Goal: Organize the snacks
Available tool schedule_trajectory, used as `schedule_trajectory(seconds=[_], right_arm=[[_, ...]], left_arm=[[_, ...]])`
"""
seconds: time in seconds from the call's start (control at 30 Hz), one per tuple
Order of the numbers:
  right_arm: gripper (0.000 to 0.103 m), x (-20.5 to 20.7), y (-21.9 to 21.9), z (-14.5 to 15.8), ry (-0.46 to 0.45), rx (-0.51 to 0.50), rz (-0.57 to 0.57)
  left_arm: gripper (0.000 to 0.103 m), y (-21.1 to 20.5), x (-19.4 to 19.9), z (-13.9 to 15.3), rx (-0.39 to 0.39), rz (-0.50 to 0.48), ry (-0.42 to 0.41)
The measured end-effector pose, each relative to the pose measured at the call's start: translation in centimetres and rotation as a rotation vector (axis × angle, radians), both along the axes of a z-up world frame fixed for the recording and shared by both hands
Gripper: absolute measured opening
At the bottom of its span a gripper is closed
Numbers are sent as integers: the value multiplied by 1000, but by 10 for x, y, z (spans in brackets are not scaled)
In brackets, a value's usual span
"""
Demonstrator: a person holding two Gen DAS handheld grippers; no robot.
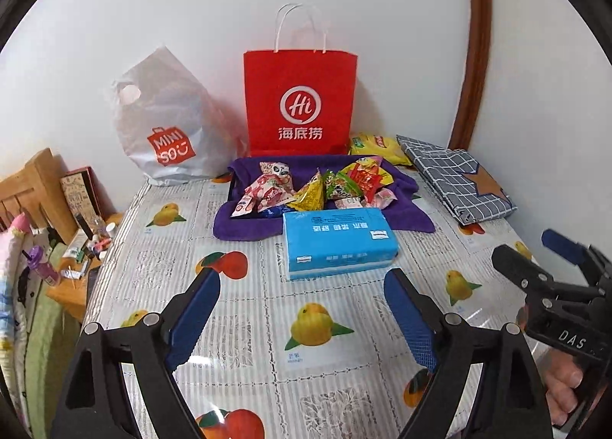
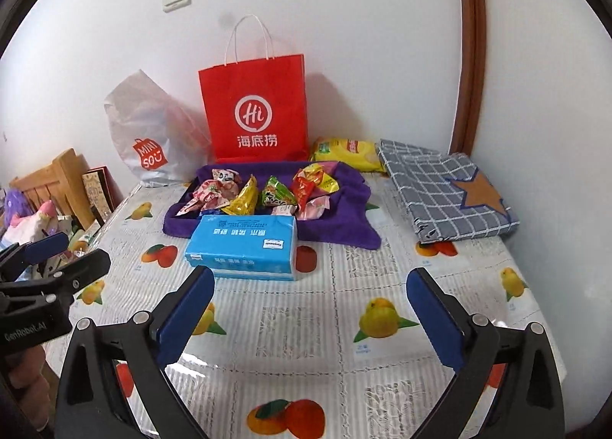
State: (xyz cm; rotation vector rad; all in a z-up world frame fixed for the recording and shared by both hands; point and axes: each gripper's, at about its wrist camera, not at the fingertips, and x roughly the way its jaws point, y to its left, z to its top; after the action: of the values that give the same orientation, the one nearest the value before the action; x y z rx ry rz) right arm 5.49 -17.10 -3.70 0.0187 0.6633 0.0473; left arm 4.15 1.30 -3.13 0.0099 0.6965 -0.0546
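Several small snack packets (image 1: 313, 186) (image 2: 264, 192) lie heaped on a purple towel (image 1: 405, 205) (image 2: 344, 205) that drapes a tray at the back of the table. A blue tissue pack (image 1: 338, 242) (image 2: 244, 245) lies just in front of the heap. A yellow chip bag (image 1: 378, 146) (image 2: 348, 152) rests behind the towel to the right. My left gripper (image 1: 302, 309) is open and empty, short of the tissue pack. My right gripper (image 2: 310, 309) is open wide with nothing between its fingers, also short of the pack. Each gripper appears at the edge of the other's view.
A red paper bag (image 1: 300, 102) (image 2: 254, 110) and a white plastic bag (image 1: 168, 133) (image 2: 149, 140) stand against the wall. A folded checked cloth (image 1: 455, 178) (image 2: 447, 194) lies at the right. The fruit-print tablecloth (image 1: 267, 324) covers the table. A cluttered wooden stand (image 1: 76, 247) is at the left.
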Motion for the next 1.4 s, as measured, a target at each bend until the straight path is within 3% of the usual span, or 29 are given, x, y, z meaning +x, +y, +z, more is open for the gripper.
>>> schedule_trajectory(seconds=[0.33, 1.4], right_arm=[[100, -15, 5, 6, -13, -31, 12], [100, -19, 6, 3, -7, -21, 6]], left_arm=[[87, -12, -14, 9, 13, -1, -42], [87, -8, -15, 11, 8, 13, -42]])
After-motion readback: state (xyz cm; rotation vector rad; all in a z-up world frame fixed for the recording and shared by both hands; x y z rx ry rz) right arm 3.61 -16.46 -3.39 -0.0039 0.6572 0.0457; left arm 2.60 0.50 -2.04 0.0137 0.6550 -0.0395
